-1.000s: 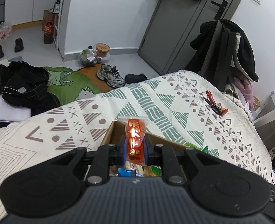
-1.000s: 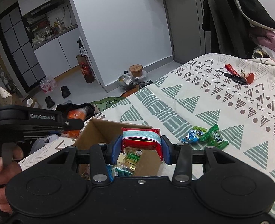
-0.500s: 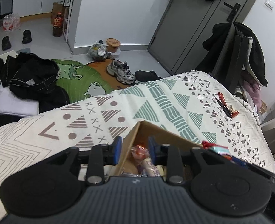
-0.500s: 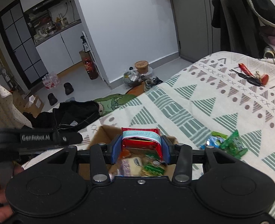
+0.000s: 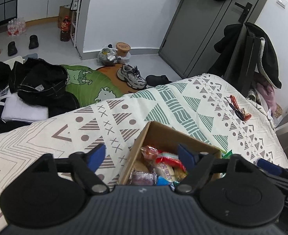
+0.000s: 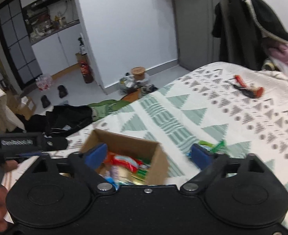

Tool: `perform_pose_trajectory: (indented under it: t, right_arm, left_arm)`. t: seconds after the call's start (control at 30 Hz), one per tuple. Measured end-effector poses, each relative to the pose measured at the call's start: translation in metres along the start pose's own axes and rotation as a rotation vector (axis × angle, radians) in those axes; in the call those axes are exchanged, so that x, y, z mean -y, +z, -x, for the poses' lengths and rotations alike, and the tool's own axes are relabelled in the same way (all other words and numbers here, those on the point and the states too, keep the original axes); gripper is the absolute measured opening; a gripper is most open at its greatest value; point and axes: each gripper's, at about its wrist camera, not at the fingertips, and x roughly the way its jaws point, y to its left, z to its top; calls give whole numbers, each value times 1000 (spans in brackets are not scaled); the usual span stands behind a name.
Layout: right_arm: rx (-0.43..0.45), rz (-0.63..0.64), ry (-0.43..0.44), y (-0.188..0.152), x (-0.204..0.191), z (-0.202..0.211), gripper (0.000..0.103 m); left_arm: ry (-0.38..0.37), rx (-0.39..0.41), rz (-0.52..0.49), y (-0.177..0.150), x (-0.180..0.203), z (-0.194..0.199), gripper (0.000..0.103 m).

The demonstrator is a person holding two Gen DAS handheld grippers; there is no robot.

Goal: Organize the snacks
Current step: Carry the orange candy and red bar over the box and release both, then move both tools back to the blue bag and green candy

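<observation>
Left claw [image 5: 142, 154] and right claw [image 6: 149, 154]: each with blue pads spread wide and gripping nothing, poised above an open cardboard box [image 5: 164, 135] on the bed [image 5: 112, 117]. The box holds mixed wrapped snacks [image 5: 163, 166], including a red packet [image 6: 126, 161]. Green-wrapped candies [image 6: 212, 145] lie on the bedspread just beside the box's right side. Scissors [image 5: 237, 110] rest near the bed's far edge.
</observation>
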Motion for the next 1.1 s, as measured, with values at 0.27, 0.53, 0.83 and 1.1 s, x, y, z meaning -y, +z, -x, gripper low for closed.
perform_pose_trajectory:
  t: [0.27, 0.53, 0.83, 1.1]
  right_arm:
    - [5, 8, -63, -8, 35, 33, 103]
    - [17, -40, -63, -14, 68, 56, 103]
    - [49, -42, -12, -22, 105, 65, 103]
    - [41, -57, 39, -31, 135, 56, 99]
  left_arm:
    - [-32, 36, -31, -7, 19, 18, 103]
    - [-77, 72, -107, -14, 54, 35, 103]
    - [-118, 30, -166, -26, 104, 37, 103]
    - [-105, 54, -260, -37, 147, 25, 100]
